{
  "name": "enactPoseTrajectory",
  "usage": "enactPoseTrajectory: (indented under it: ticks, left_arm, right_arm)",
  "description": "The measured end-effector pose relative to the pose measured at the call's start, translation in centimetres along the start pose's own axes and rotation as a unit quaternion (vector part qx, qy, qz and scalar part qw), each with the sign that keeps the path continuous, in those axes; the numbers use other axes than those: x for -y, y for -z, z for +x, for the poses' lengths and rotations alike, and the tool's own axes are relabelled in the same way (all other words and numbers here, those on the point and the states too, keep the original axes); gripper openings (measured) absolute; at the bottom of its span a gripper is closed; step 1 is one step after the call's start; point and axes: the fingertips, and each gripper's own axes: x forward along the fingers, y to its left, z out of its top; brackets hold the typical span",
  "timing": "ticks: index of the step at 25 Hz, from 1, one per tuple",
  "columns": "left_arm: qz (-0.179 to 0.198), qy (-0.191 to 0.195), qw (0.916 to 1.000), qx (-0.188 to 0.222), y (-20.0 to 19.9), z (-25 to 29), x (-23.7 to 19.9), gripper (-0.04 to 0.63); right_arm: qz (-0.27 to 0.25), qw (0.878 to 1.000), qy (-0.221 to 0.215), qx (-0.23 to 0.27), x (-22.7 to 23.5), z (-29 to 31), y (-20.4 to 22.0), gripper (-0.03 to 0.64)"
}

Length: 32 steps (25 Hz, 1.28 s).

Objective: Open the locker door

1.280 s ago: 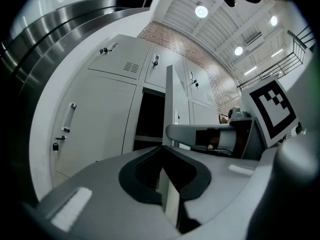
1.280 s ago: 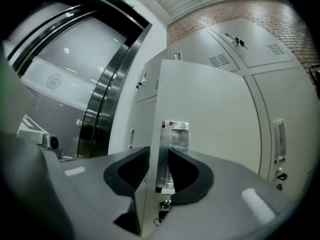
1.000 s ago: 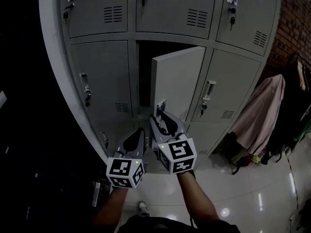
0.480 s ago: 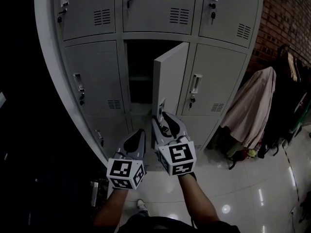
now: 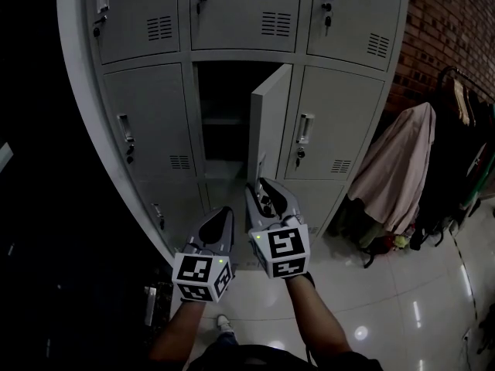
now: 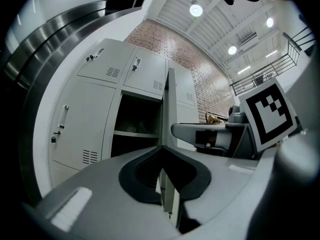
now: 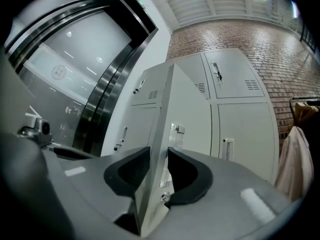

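The grey locker door (image 5: 271, 118) of the middle compartment stands swung out, hinged on its right side. Its free edge (image 7: 157, 114) runs between the pads of my right gripper (image 5: 260, 185), which has just been closing and is shut on that edge near the lock. In the right gripper view the black pads (image 7: 131, 171) sit against both faces of the door. My left gripper (image 5: 224, 212) hangs just left of the right one, shut with nothing in it, its tips meeting (image 6: 161, 151) in front of the open compartment (image 6: 135, 124).
Neighbouring locker doors (image 5: 158, 122) are closed, with handles and keys. A shelf (image 5: 223, 119) crosses the open compartment. A brick wall (image 5: 456, 22) and a rack of hanging coats (image 5: 402, 168) stand at the right above a glossy tiled floor (image 5: 387, 300).
The door has swung further out from the cabinet, showing less of its face. Both grippers have drawn back with it, and the lockers have shifted left in the head view.
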Motion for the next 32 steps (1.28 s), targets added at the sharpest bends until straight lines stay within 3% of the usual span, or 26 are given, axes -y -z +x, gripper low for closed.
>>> enactPoseTrajectory:
  ticks: [19,32]
  left_arm:
    - [0.002,-0.048,0.9985,-0.024,1.3,-5.4,1.7,0.005]
    - [0.000,-0.046,0.9987,-0.020,1.3,-9.7,2.4,0.006]
  right_arm:
    - [0.066,0.997,-0.050,0.007,-4.1,-5.9,1.5,0.087]
    - [0.066,0.996,-0.053,-0.018,-8.7,-10.3,3.0,0.087]
